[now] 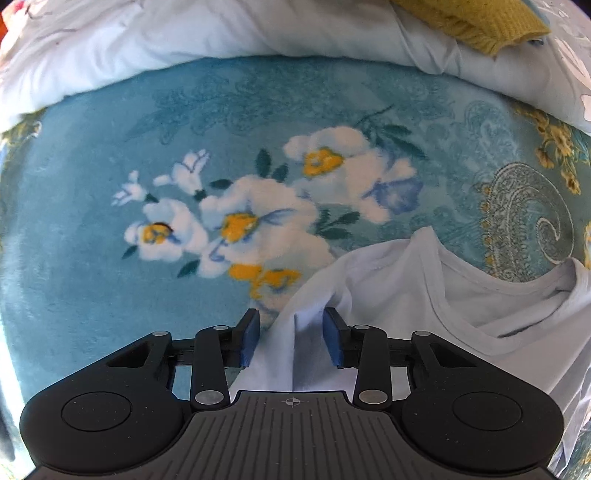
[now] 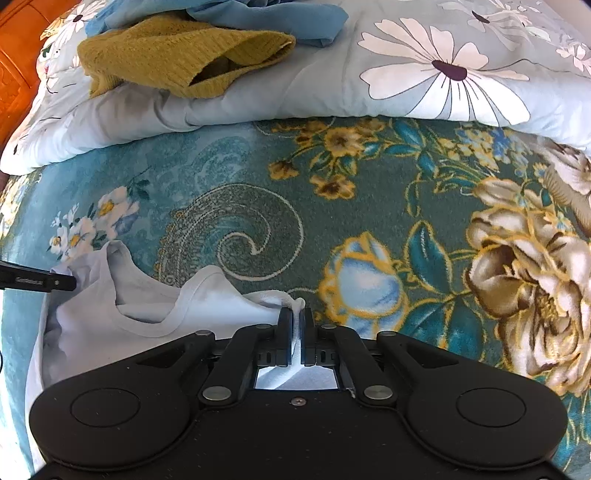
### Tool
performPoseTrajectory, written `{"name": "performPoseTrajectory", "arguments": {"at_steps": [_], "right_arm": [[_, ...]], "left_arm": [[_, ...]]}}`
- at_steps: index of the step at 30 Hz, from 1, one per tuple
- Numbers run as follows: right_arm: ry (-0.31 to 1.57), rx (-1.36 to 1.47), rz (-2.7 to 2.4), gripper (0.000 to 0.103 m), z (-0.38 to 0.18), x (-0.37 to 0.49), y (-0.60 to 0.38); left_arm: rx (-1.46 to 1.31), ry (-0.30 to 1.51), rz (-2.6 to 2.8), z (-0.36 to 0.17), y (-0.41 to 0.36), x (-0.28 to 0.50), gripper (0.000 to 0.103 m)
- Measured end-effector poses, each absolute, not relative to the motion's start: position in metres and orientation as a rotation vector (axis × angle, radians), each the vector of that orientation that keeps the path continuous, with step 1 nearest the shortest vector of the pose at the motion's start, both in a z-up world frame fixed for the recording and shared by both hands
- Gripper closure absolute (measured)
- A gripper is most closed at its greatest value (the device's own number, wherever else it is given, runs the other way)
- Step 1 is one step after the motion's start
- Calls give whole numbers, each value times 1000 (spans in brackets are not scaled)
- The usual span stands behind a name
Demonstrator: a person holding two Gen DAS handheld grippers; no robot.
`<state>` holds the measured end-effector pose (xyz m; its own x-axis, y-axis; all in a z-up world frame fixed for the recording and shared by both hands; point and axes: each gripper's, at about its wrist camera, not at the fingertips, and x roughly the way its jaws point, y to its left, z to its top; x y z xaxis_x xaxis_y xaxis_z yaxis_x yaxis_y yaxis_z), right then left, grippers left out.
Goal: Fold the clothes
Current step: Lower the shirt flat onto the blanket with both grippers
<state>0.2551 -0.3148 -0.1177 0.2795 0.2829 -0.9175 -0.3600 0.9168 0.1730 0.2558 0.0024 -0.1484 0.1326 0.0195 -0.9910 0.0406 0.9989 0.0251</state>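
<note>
Shirt (image 1: 388, 280) soft, limp, best pinched at shoulders; right gripper (image 2: 295, 317) clamped on cloth, left gripper (image 1: 291, 332) parted around fold.

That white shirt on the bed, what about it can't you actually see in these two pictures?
- White shirt: its lower body is hidden behind the left gripper in the left wrist view and behind the right gripper in the right wrist view.
- Its far side runs off the right edge in the left wrist view.
- Yellow knit garment: its shape is unclear; blue cloth overlaps it and the top edge crops the pile.
</note>
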Motion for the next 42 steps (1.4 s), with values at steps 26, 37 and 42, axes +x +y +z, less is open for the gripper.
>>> {"name": "performPoseTrajectory", "arguments": {"at_steps": [26, 37, 42], "right_arm": [[1228, -51, 561, 78, -131, 277, -283], [1270, -70, 477, 64, -163, 269, -268], [1248, -91, 483, 103, -160, 267, -265]], "left_arm": [[12, 1269, 150, -118, 45, 297, 102], [1, 1285, 131, -122, 49, 299, 102], [-30, 1273, 131, -122, 51, 298, 102]]}}
